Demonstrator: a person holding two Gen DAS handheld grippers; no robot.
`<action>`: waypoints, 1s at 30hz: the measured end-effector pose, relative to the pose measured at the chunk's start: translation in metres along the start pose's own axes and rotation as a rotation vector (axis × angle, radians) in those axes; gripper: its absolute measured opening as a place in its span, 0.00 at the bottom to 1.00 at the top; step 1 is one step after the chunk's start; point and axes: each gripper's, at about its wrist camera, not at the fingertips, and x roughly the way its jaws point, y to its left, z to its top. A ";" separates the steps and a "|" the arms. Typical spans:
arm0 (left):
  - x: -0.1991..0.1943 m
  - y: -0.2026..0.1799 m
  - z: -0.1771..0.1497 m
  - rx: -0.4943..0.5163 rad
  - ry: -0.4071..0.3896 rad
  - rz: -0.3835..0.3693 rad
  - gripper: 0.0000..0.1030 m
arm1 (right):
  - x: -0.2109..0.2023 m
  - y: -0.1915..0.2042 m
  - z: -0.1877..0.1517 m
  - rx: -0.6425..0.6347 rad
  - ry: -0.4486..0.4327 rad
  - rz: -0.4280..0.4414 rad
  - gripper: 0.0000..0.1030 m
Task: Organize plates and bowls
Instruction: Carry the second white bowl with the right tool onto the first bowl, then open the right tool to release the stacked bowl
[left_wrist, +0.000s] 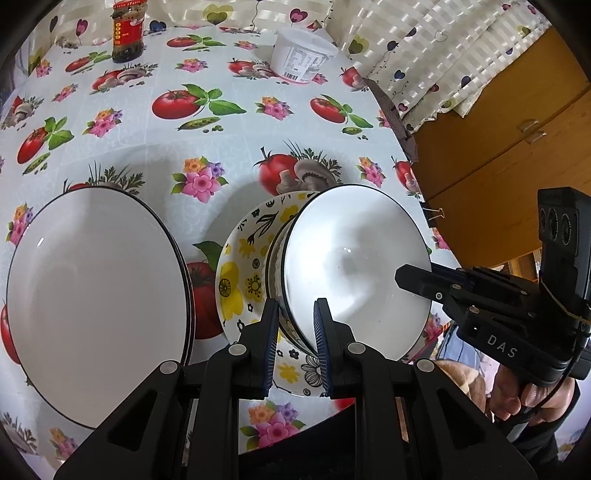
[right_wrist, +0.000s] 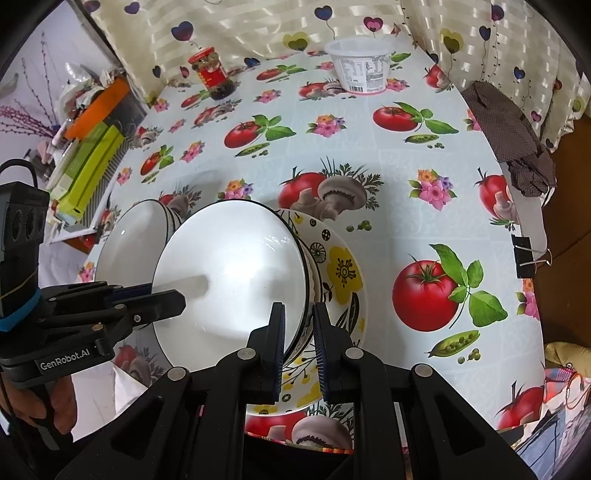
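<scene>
Currently, both my left tongs (left_wrist: 295, 345) and right tongs (right_wrist: 299, 349) clench opposite rims of the white black-rimmed ceramic bowl (left_wrist: 354, 266) over the yellow-flowered plate (left_wrist: 240, 280); next, I release gently.

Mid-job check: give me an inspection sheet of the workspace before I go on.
Surface: tomato-print tablecloth, binder clip at its edge.
Job's things: white bowl over flowered plate; white stack beside them.
Clutter: red-label jar, white tub, brown cloth.
Grippers: left gripper and right gripper both shut on the white bowl's rim, opposite sides.
Cables: black lead at the left gripper's unit.
Surroundings: heart-print curtain, wooden cabinet, boxes.
</scene>
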 end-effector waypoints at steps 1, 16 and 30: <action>0.001 0.001 0.000 -0.003 0.000 -0.003 0.19 | 0.001 -0.001 0.000 -0.001 0.000 -0.002 0.15; -0.013 0.005 -0.007 0.005 -0.093 -0.045 0.19 | -0.009 -0.002 0.003 -0.029 -0.061 0.009 0.22; -0.045 0.004 -0.042 0.071 -0.309 -0.010 0.19 | -0.045 -0.019 -0.018 0.006 -0.214 0.108 0.36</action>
